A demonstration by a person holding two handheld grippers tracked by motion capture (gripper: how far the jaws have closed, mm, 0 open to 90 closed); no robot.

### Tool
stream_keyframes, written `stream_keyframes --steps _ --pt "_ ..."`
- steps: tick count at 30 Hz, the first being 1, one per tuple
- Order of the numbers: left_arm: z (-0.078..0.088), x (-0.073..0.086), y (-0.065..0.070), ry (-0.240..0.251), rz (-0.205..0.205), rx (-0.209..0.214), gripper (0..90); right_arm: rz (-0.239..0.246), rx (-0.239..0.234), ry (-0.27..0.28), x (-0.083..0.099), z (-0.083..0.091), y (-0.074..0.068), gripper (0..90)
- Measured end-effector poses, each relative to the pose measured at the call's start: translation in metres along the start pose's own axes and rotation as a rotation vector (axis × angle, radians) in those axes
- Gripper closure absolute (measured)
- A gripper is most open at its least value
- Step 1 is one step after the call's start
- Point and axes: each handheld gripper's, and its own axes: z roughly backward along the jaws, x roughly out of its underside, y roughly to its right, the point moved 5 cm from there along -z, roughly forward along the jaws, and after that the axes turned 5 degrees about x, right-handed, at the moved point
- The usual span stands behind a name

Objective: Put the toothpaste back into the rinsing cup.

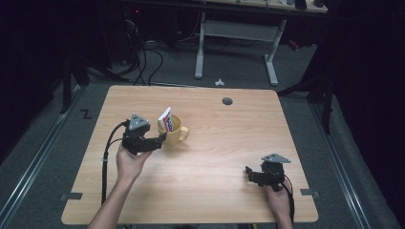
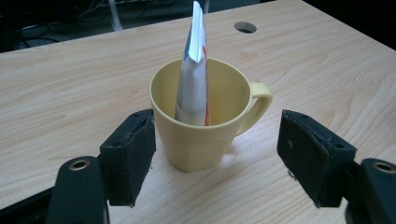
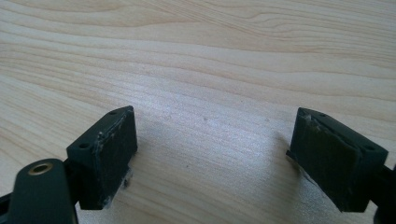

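Both grippers have spread jaws: the left gripper (image 2: 215,154) straddles the yellow mug (image 2: 201,121) without contact; the mug stands upright on the surface (image 1: 215,157), holding a sachet (image 2: 194,70). The right gripper (image 3: 215,158) is well apart.

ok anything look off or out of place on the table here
Only one oddity: a white packet stands on end inside the yellow mug, leaning against the rim and sticking well above it. The mug sits upright on the table; nothing looks spilled or damaged.
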Motion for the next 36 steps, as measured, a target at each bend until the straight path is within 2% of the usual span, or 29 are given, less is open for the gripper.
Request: stream_keyframes --steps 12,36 --pt "0.005 0.009 -0.002 0.015 0.024 -0.003 28.9 0.000 0.000 0.000 0.000 0.000 0.000 14.8" --pt "0.010 0.025 0.000 0.016 0.043 0.002 29.4 0.000 0.000 0.000 0.000 0.000 0.000 14.8"
